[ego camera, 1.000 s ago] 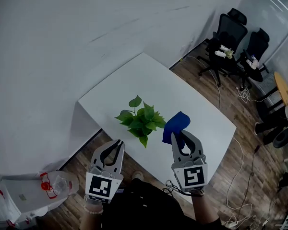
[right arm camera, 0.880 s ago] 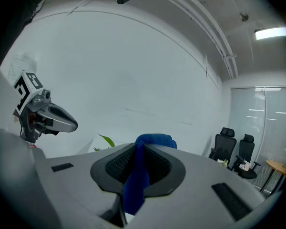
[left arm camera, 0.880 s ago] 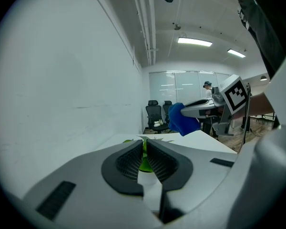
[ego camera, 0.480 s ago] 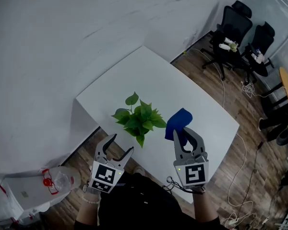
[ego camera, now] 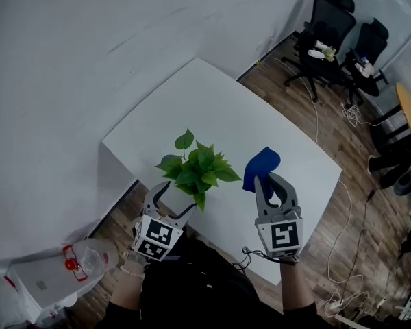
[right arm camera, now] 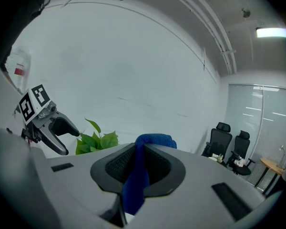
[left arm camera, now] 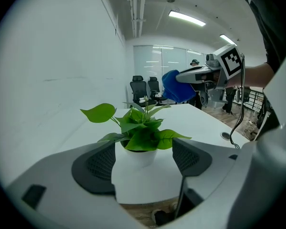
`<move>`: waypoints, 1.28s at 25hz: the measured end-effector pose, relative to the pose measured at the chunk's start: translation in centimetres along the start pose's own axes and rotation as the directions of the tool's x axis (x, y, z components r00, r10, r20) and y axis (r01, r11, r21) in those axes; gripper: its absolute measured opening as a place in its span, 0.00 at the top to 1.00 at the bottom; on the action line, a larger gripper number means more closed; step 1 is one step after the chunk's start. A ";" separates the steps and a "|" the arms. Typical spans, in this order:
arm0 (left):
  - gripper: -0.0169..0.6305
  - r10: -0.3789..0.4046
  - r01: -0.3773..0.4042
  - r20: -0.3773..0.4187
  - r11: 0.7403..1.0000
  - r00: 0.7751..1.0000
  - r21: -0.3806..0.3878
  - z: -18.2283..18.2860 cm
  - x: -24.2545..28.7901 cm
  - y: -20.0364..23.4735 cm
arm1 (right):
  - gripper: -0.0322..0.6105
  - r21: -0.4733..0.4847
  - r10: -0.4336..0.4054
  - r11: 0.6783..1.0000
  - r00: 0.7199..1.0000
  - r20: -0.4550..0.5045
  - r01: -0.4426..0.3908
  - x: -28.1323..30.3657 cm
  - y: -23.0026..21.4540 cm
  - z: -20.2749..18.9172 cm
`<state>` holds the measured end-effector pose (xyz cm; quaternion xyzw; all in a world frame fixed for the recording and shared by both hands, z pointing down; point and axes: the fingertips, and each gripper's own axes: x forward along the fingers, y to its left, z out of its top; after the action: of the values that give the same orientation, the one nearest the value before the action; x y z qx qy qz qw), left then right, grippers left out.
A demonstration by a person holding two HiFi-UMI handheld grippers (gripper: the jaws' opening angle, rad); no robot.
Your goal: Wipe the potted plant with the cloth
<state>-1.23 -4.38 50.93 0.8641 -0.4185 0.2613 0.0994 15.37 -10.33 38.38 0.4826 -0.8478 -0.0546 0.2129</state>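
The potted plant (ego camera: 197, 170) stands near the front edge of the white table (ego camera: 219, 108), its green leaves hiding the pot from above. In the left gripper view the white pot (left arm camera: 136, 157) shows under the leaves (left arm camera: 139, 128), framed by the jaws but still beyond them. My left gripper (ego camera: 172, 199) is at the table's front edge below the plant; its jaws are opening, with nothing held. To the plant's right, my right gripper (ego camera: 268, 181) is shut on the blue cloth (ego camera: 262, 163), held in the air. The cloth (right arm camera: 136, 180) hangs pinched between the pads.
Two black office chairs (ego camera: 329, 33) stand at the far right on the wood floor, with white cables (ego camera: 342, 204) trailing beside the table. A clear plastic bag with red print (ego camera: 75, 266) lies at the lower left. A white wall runs behind the table.
The left gripper's jaws went from shut to wide apart as it sank toward the table's front edge. The right gripper, still holding the cloth, shifted slightly.
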 end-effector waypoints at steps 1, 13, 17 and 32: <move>0.41 -0.005 0.005 -0.006 1.000 1.000 0.006 -0.1 0.4 0.2 | 0.83 -0.007 0.007 1.000 1.000 -0.004 -0.007 0.5 -0.1 -0.1; 0.40 -0.051 0.053 -0.082 0.998 0.995 0.022 -3.0 2.8 1.1 | 0.83 -0.195 0.301 0.932 0.952 -0.060 -0.307 9.5 0.2 -2.1; 0.40 -0.068 0.075 -0.105 0.996 0.992 0.057 -3.6 3.3 0.2 | 0.83 -0.215 0.413 0.884 0.909 -0.053 -0.415 12.5 1.4 -2.3; 0.40 -0.059 0.064 -0.078 0.996 0.995 0.064 -3.5 5.8 0.8 | 0.83 -0.320 0.655 0.652 0.723 -0.217 -0.687 20.3 6.9 -4.1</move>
<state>-0.19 -7.42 56.91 0.8688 -0.3788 0.3044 0.0946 2.55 -23.25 50.38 0.0859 -0.9289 -0.1146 0.3415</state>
